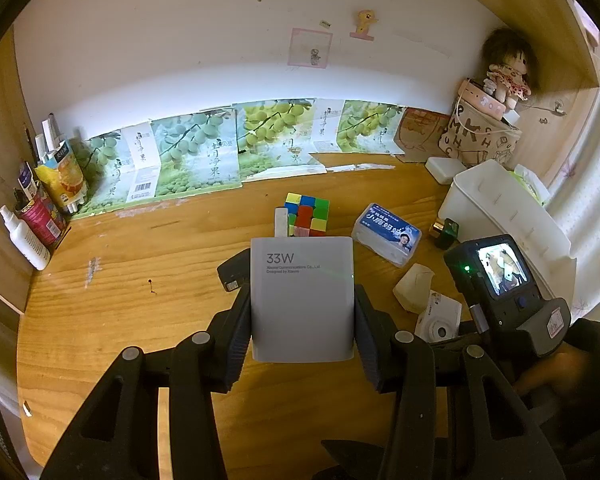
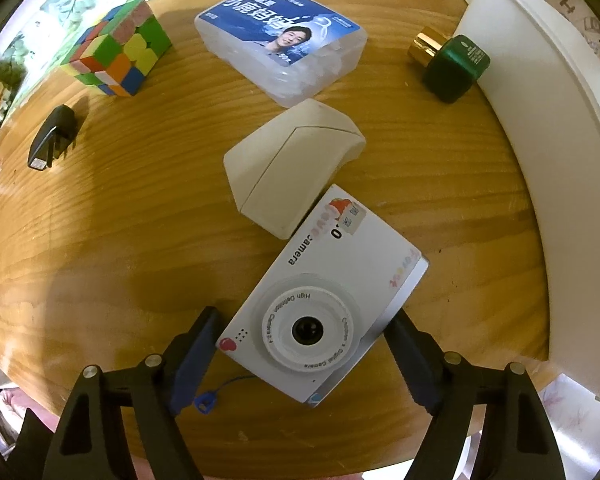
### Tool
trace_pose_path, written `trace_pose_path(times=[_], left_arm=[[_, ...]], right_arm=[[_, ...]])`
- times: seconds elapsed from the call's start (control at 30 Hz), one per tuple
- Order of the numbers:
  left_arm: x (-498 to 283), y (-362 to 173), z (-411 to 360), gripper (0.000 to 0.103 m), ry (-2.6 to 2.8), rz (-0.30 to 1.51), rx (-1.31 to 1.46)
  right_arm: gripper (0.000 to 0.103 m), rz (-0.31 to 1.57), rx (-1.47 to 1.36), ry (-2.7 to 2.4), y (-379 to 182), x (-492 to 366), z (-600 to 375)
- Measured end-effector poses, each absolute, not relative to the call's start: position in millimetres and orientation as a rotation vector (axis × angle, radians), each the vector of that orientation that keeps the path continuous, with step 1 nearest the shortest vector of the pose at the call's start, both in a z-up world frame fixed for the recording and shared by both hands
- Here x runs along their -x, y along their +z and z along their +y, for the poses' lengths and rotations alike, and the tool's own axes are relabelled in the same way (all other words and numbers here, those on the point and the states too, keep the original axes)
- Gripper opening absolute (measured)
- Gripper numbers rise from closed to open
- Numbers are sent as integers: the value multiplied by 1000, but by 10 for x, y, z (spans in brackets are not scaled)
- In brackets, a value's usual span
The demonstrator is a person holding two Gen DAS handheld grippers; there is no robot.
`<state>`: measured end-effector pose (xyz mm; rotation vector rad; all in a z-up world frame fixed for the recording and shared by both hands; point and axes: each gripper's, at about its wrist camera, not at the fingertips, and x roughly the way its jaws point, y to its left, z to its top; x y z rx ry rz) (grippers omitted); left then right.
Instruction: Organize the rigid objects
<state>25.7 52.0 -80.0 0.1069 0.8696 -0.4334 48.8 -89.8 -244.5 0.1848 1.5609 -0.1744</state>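
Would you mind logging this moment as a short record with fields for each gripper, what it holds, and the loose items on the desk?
left gripper: shut on white 33W box, held above the desk
right gripper: open, fingers either side of the white toy camera, which lies flat
loose items: Rubik's cube, clear plastic box, cream case, green bottle, black charger
container: white bin, right edge
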Motion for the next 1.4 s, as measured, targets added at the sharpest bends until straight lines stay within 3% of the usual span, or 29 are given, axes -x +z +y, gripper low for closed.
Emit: trace_pose_path(times=[0.53,1.4], left_arm=[[-173,-765,465,50,-450,857,-118],[-153,-706,367,50,-436,847,-108]], right_arm=[[68,1524,-189,-107,-2324,-326,-1037],[64,1500,-267,62,-2023,-104,-1657]])
